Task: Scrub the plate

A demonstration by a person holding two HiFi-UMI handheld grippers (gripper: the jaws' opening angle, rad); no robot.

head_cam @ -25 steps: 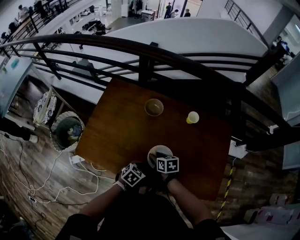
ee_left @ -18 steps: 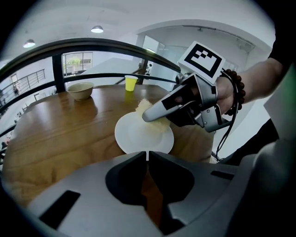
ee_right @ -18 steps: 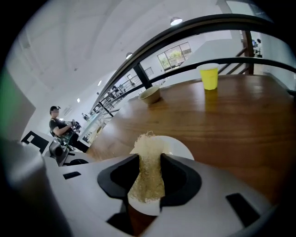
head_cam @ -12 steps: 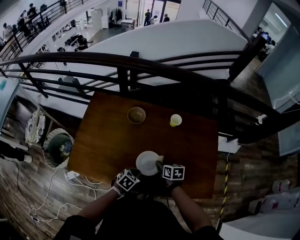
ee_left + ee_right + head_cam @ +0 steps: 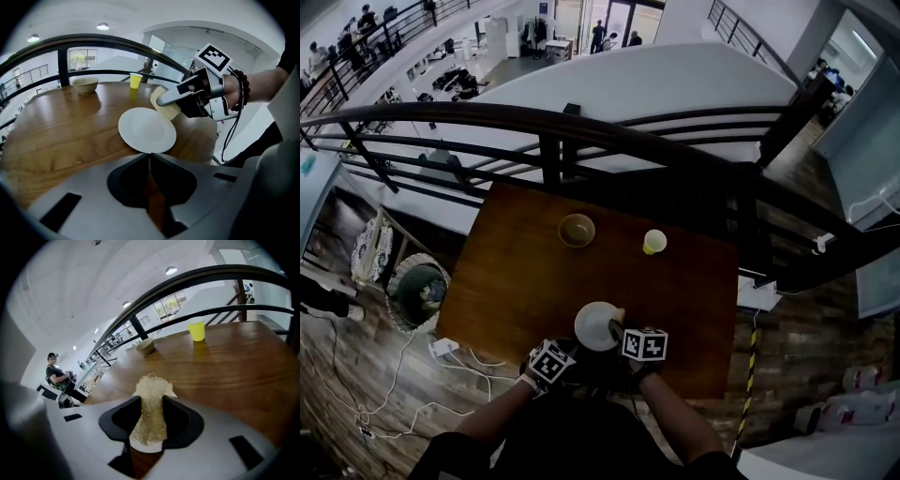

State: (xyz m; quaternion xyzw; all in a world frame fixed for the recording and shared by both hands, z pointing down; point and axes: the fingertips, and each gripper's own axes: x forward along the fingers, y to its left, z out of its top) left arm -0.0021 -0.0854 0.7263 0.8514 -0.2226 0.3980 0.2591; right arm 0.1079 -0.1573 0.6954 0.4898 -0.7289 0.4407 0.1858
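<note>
I have the white plate lying flat on the brown wooden surface, close to its near edge and about midway along it, right in front of both tongs. My left tongs are clenched: the two jaws meet with only a thin slit between them and nothing held in it. Their tips sit right at the plate's near rim, and I cannot tell whether they press on it or only hang over it. My right tongs are clamped on a pale yellow, fibrous scrubbing sponge, which stands squeezed between the jaws with its frayed end sticking out past the tips. From the left gripper view, that sponge rests at the plate's far right rim, with the right tongs reaching in from the right and their marker cube on top. A sliver of white plate shows under the sponge in the right gripper view. Farther out, toward the far edge of the surface, a tan bowl stands left of the middle and a yellow cup stands to its right, the two apart from each other and well apart from the plate. A dark curved railing runs beyond the far edge.
</note>
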